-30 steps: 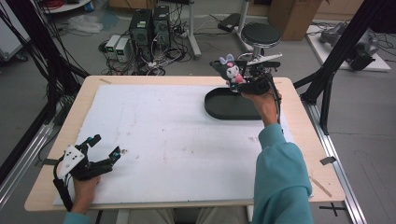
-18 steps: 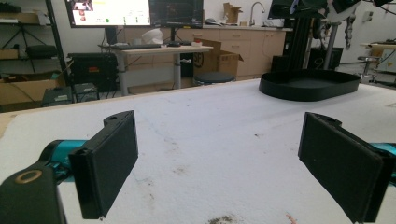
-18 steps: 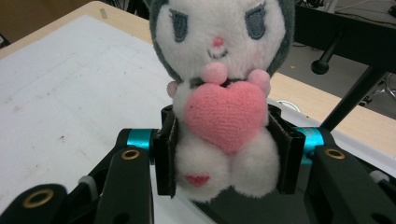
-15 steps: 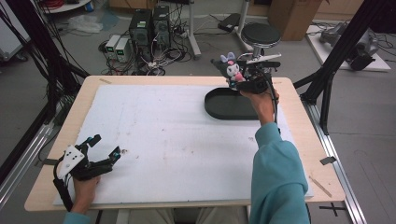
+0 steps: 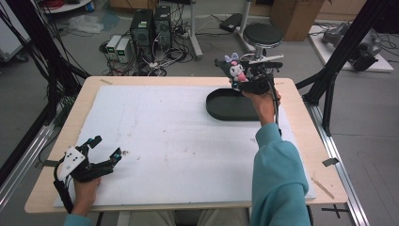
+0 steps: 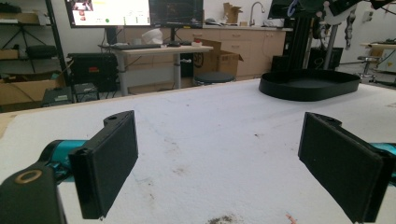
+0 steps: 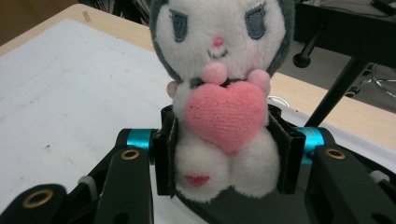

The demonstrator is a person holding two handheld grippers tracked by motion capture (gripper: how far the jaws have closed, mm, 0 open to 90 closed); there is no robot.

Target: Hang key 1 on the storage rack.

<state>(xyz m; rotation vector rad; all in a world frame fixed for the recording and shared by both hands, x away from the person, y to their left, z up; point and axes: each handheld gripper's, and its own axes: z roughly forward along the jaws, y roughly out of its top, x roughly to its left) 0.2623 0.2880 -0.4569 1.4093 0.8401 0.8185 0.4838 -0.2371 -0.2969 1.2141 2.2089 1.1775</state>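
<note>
right gripper [image 5: 237, 75] is sitting at the upper right of the high view, jaws closed partway and pressing both sides of the plush toy [image 7: 223, 100]. in the right gripper view the pads are squeezing the toy's lower body, with its head and pink heart standing above them. the toy [image 5: 235, 70] is being held in the air over the far rim of the black tray [image 5: 221, 110], which is lying on the white board [image 5: 155, 136] at the upper right.

left gripper [image 5: 102, 151] is resting at the lower left of the high view, jaws standing wide apart with nothing between them; the left gripper view is showing bare board between the pads and the tray [image 6: 310, 84] at upper right.

judgement: step in hand looks like setting the toy into the tray. to do it well: bring it toward the tray's middle, lower until its base is meeting the floor, then open the jaws. the grip is low on a soft body, so the top-heavy head may tip it on release; keep it upright and release slowly.
</note>
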